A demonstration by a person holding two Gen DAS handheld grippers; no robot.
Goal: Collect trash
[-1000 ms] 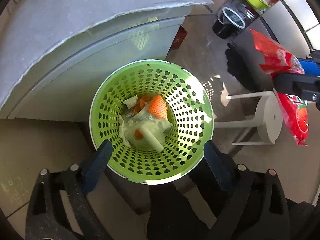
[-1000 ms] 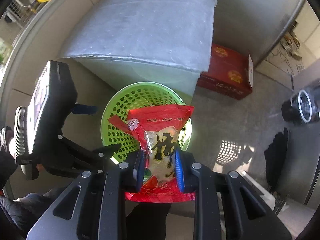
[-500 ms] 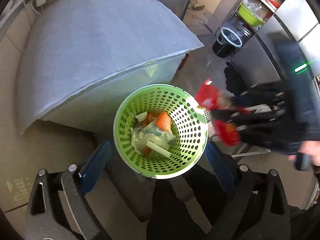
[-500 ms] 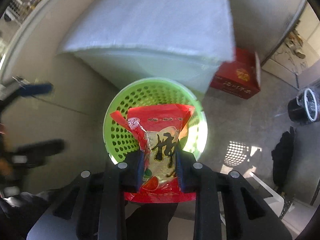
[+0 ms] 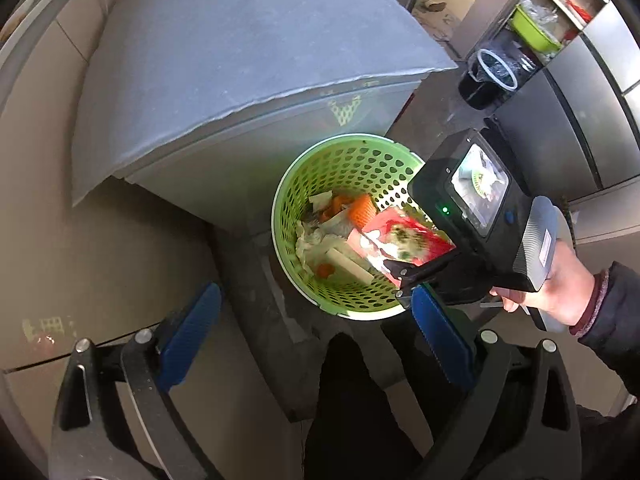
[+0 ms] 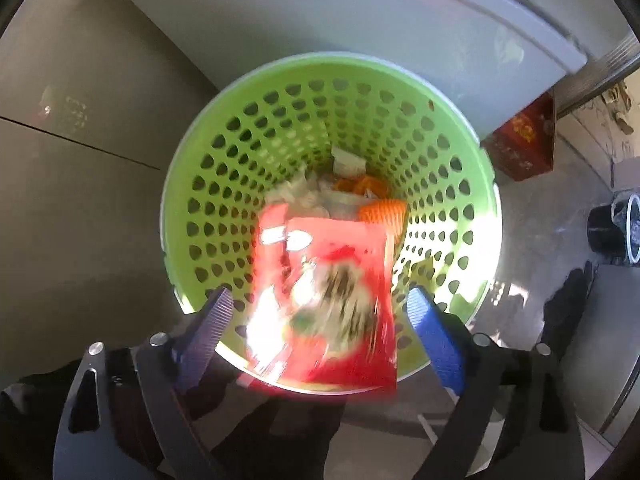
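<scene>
A green perforated basket (image 5: 332,168) (image 6: 240,152) stands on the floor beside a grey cabinet and holds orange and white scraps (image 5: 340,236) (image 6: 360,196). A red snack bag (image 6: 324,300), blurred, hangs loose between my right gripper's (image 6: 320,312) open fingers, over the basket mouth. In the left wrist view the bag (image 5: 400,240) lies at the basket's right rim under the right gripper (image 5: 420,276). My left gripper (image 5: 316,320) is open and empty, in front of the basket.
A grey cabinet with a mat on top (image 5: 240,60) stands behind the basket. A red box (image 6: 524,140) and a black bucket (image 6: 616,232) (image 5: 488,76) sit on the floor at the right. Shelves (image 5: 552,20) stand at the far right.
My right gripper moved over the basket and opened, letting go of the red bag, which now drops into the basket. My left gripper drew back and to the left.
</scene>
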